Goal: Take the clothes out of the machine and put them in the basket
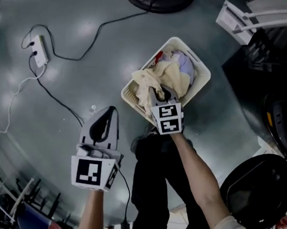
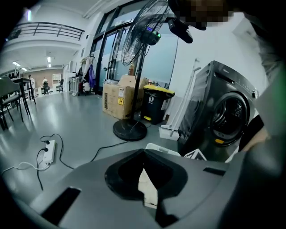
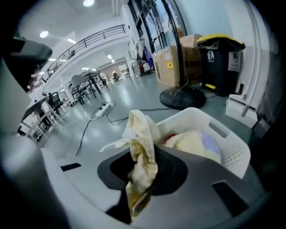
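Cream cloth (image 3: 142,156) pinched in the right gripper (image 1: 161,95) — jaws clamped down on it, the fabric bunched between them and trailing lengthways out ahead. It sits right at the near rim of the white basket (image 1: 200,86), which holds other clothes (image 1: 181,66) and lies just beyond and below the jaws, so a release wants to land further in. Left gripper (image 1: 107,114) hangs well off to the side, jaws together, empty. Label on the cardboard box (image 2: 117,99) — too small to read.
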Demonstrator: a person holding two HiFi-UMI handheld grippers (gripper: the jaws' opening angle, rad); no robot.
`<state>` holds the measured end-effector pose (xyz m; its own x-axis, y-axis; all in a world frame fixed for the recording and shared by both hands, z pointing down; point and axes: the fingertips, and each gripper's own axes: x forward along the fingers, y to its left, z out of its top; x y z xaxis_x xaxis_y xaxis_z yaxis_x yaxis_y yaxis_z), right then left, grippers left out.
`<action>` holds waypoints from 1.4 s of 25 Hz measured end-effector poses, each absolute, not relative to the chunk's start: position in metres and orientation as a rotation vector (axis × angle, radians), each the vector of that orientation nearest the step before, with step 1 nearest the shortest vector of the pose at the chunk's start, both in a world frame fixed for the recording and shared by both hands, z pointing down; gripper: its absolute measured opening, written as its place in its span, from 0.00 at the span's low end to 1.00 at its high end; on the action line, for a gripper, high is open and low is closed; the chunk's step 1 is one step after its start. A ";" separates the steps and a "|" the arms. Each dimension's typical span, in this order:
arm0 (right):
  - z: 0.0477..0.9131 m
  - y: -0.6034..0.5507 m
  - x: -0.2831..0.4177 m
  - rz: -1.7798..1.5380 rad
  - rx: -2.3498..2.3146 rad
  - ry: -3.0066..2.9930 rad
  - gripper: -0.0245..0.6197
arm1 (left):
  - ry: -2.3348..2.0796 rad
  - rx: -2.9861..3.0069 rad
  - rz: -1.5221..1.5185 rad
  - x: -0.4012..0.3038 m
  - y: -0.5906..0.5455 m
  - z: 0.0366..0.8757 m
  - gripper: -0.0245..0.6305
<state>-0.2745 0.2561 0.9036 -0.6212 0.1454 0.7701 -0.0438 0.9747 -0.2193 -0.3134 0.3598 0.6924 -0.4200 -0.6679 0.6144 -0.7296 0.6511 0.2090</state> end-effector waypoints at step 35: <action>0.774 0.201 -0.203 0.289 0.094 -2.319 0.18 | -2.072 1.303 0.188 -0.272 0.268 0.607 0.07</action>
<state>-0.2026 0.2008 0.7738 -0.6922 0.0218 0.7214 -0.1562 0.9713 -0.1792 -0.2716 0.2675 0.6075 -0.2739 -0.7460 0.6071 -0.8429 0.4901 0.2219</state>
